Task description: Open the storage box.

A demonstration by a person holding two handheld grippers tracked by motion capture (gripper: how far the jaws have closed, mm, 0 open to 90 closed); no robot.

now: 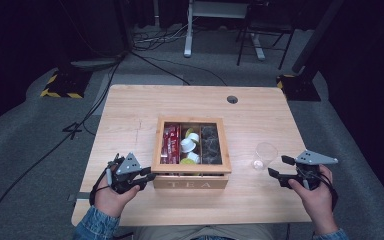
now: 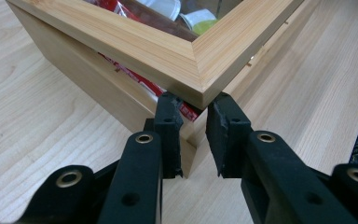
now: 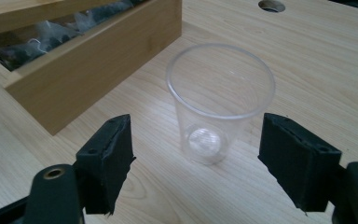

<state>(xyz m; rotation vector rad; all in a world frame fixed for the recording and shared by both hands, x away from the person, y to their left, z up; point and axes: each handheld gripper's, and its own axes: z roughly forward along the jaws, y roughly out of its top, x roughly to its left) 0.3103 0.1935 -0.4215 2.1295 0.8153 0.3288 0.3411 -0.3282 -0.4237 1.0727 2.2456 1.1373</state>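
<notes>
My left hand (image 1: 111, 192) rests low at the near left of the table (image 1: 130, 105), its gripper (image 1: 147, 176) pointing right at the tea box (image 1: 191, 183). The jaws are pinched on the near left corner of the lid (image 2: 193, 56), which sits tilted up off the box wall. My right hand (image 1: 316, 192) is near the right edge, its gripper (image 1: 280, 167) aimed left, jaws spread wide and holding nothing. The clear cup (image 1: 265, 156) stands upright just ahead of it, mouth up, right of the box. The box's long side runs along my edge of the table. The left gripper view shows red packets (image 2: 142, 79) under the raised lid; the right gripper view shows the cup (image 3: 219, 100) beyond the pads (image 3: 107, 158), untouched
</notes>
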